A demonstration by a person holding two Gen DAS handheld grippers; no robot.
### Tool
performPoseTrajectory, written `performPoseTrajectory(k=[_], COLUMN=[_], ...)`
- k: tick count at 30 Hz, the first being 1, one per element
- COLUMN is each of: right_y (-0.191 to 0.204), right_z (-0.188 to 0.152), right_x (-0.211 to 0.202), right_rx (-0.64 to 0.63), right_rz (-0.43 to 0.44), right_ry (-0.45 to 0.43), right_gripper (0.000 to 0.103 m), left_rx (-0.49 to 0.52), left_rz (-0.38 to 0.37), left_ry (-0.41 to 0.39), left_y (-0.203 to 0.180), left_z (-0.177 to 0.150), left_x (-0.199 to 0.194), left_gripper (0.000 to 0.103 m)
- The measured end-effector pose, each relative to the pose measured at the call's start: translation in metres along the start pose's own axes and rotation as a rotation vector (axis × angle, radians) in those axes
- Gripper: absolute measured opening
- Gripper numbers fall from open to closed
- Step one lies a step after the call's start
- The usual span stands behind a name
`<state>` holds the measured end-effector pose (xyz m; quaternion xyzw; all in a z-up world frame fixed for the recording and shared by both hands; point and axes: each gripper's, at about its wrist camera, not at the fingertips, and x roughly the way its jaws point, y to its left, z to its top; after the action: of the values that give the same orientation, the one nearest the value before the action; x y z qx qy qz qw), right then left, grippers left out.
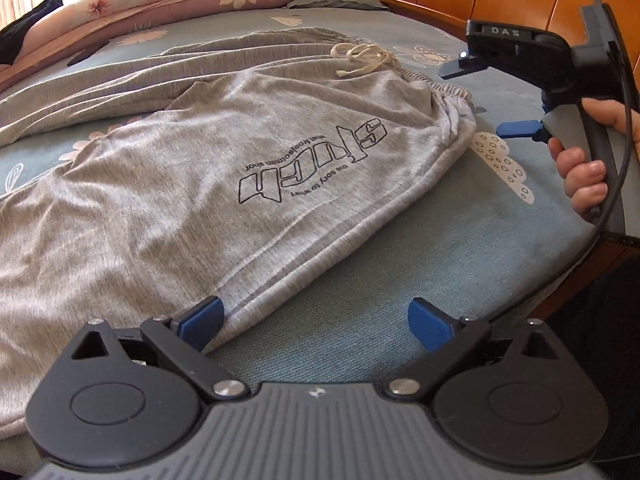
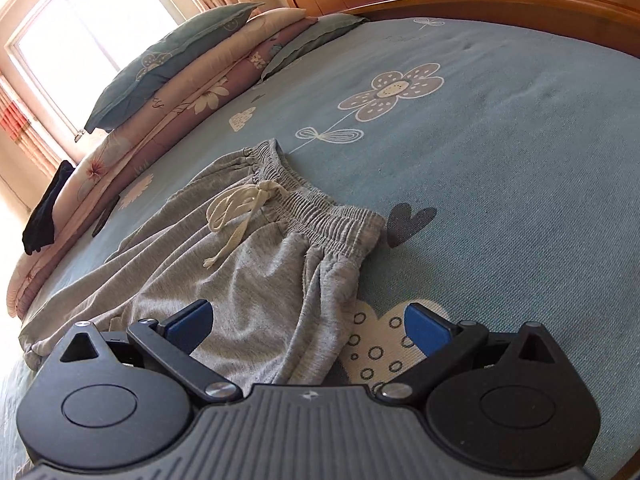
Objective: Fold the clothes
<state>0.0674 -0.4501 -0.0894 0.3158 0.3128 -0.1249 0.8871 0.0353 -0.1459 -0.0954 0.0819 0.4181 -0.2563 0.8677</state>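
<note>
Left wrist view shows my left gripper (image 1: 316,320) spread, empty, its left pad at the near edge of the grey trousers (image 1: 192,168) lying ahead on the bed (image 1: 400,264). My right gripper (image 2: 308,320) is spread too, just short of the waistband (image 2: 320,216). I judge I'm lining up; next, pinch both edges.

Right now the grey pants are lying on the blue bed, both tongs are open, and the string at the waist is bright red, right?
Almost. The string at the waist is cream-white, not red; the right wrist view shows it tied in a bow on the elastic band. The rest holds: the grey pants lie on the blue bed, and the left tongs and right tongs are both open.
</note>
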Motion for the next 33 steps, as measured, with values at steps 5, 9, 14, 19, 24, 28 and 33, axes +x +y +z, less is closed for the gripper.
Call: performPoseTrajectory(k=[5, 9, 14, 19, 24, 28, 33], right_y=[0.006, 0.010, 0.021, 0.028, 0.009, -0.002, 0.000], right_z=[-0.005, -0.009, -0.016, -0.020, -0.010, -0.005, -0.007], right_x=[0.014, 0.023, 0.026, 0.030, 0.025, 0.023, 0.025], right_rx=[-0.015, -0.039, -0.134, -0.198, -0.067, 0.034, 0.041], right_rz=[-0.022, -0.046, -0.092, -0.128, -0.052, -0.014, -0.024], right_ry=[0.067, 0.096, 0.105, 0.105, 0.083, 0.069, 0.055], right_gripper=[0.103, 0.103, 0.103, 0.103, 0.103, 0.103, 0.103], left_rx=[-0.070, -0.170, -0.245, -0.271, -0.267, -0.226, -0.214], left_rz=[0.036, 0.070, 0.021, -0.006, -0.007, 0.022, 0.045], left_ry=[-0.093, -0.091, -0.073, -0.086, -0.092, -0.084, -0.043], left_y=[0.017, 0.041, 0.054, 0.058, 0.057, 0.050, 0.047], left_z=[0.008, 0.012, -0.001, -0.003, -0.004, -0.004, 0.003], left_x=[-0.014, -0.008, 0.002, 0.001, 0.001, 0.002, 0.002], left_gripper=[0.098, 0.098, 0.100, 0.102, 0.102, 0.102, 0.102])
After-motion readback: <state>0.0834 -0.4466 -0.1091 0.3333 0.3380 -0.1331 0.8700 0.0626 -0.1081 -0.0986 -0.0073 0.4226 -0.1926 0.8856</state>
